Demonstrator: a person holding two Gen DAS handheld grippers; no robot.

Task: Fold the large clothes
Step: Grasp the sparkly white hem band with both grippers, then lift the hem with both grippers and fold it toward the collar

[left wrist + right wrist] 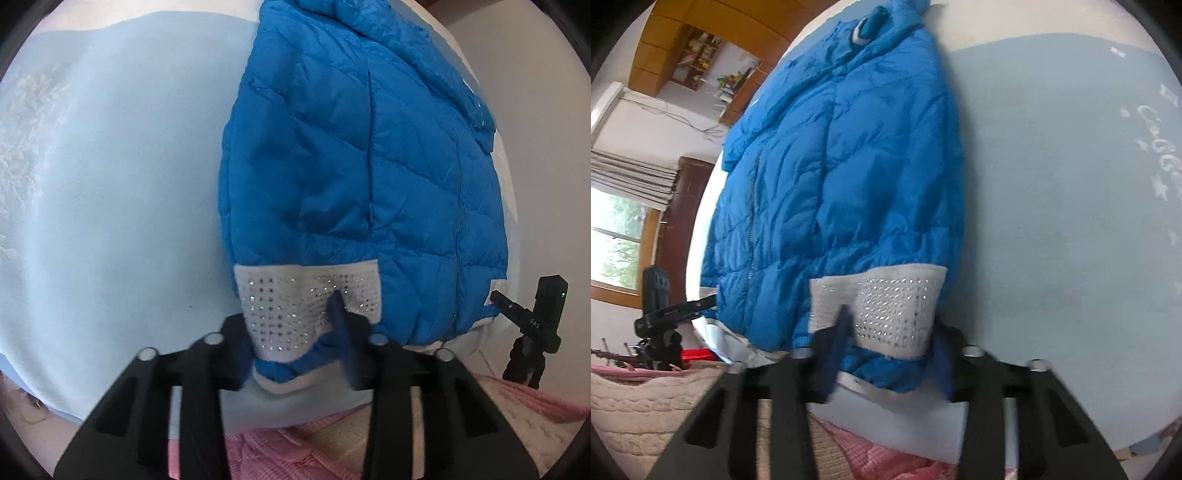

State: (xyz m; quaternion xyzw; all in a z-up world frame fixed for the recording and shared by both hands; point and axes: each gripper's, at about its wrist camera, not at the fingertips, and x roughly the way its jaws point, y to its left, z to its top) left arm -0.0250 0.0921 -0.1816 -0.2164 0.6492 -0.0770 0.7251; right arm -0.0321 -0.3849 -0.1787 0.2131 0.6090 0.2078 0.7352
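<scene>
A blue quilted puffer jacket (369,166) lies on a pale blue sheet (118,206), zipper up, hood at the far end. It has a white hem band studded with rhinestones (306,306). My left gripper (291,332) is open, its fingers straddling the hem band at the near edge. The jacket (831,184) also shows in the right wrist view. My right gripper (890,343) is open, its fingers on either side of the rhinestone band (886,310).
A black camera on a small tripod (532,325) stands by the jacket's hem corner; it also shows in the right wrist view (661,317). Pink and cream knitted bedding (646,402) lies below the sheet's near edge. A window and wooden cabinets (687,55) are at left.
</scene>
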